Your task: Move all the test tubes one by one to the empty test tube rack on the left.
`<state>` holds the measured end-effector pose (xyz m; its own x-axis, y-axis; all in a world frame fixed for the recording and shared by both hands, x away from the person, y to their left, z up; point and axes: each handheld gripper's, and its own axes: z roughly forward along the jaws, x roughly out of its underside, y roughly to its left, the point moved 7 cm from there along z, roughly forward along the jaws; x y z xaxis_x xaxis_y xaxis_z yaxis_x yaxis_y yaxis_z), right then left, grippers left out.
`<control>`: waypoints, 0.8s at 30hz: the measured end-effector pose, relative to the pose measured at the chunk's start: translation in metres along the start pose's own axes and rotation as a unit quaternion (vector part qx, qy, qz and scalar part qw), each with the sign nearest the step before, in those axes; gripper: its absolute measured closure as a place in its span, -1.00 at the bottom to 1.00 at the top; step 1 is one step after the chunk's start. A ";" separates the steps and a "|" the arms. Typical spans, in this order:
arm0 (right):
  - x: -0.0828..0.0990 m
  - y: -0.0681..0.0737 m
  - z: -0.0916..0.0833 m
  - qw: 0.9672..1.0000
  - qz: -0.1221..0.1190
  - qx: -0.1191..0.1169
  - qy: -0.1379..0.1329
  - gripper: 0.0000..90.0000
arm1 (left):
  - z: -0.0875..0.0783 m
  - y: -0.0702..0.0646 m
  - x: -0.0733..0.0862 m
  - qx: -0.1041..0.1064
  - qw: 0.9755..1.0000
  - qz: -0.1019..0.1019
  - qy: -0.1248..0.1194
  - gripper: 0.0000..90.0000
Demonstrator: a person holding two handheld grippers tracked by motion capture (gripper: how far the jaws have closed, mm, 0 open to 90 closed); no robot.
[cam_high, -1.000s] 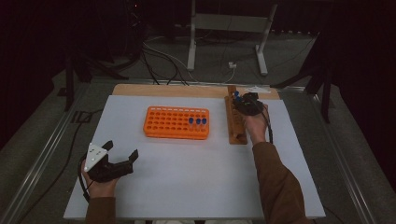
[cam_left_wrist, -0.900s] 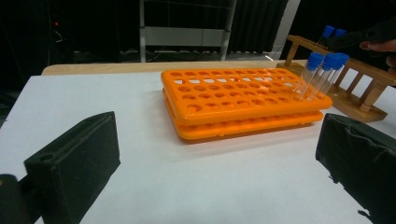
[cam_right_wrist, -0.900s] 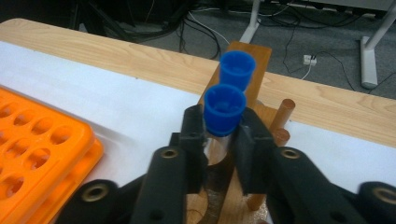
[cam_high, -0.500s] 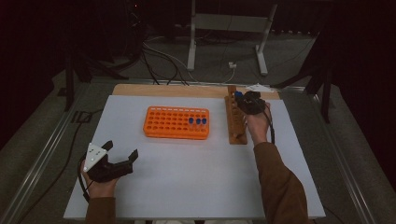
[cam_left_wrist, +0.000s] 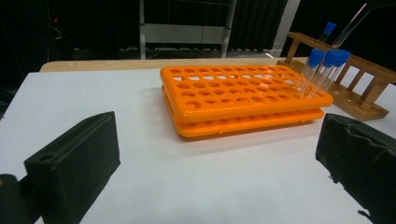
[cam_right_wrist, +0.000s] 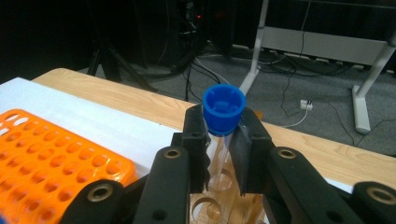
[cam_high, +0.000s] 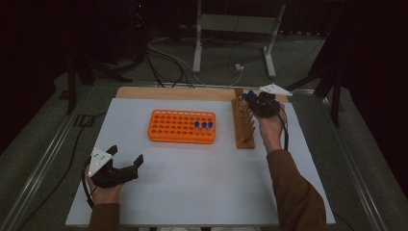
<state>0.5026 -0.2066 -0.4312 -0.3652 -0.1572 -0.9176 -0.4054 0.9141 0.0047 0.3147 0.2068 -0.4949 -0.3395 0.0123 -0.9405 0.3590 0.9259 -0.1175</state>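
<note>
Lab bench, orange tube rack (cam_high: 182, 126), wooden rack (cam_high: 242, 123), capped tubes (cam_high: 203, 125) (dark surroundings)

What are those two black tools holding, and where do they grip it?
The right tool clamps a blue-capped test tube just below its cap. The left tool holds nothing.

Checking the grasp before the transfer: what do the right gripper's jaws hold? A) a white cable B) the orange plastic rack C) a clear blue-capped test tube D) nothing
C: the right gripper has its jaws clamped on a clear blue-capped test tube above the wooden rack.
</note>
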 end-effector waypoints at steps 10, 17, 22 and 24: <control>0.004 0.013 -0.018 1.000 -0.011 -0.025 -0.005 0.72 | 0.002 0.000 -0.002 -0.005 1.000 0.009 0.002 -0.98; 0.007 0.020 -0.031 0.998 0.002 -0.057 -0.004 0.72 | 0.000 -0.003 -0.004 -0.016 0.999 0.032 0.007 -0.98; 0.018 0.024 -0.035 0.996 0.013 -0.082 0.011 0.72 | 0.003 -0.012 -0.008 -0.008 0.999 0.044 0.010 -0.98; 0.022 0.025 -0.038 0.995 0.021 -0.092 0.014 0.72 | 0.004 -0.015 -0.010 -0.003 0.999 0.046 0.009 -0.98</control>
<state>0.4530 -0.2012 -0.4359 -0.4073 -0.1328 -0.9036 -0.5353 0.8364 0.1183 0.3160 0.1916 -0.4850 -0.3211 0.1053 -0.9412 0.3843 0.9228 -0.0279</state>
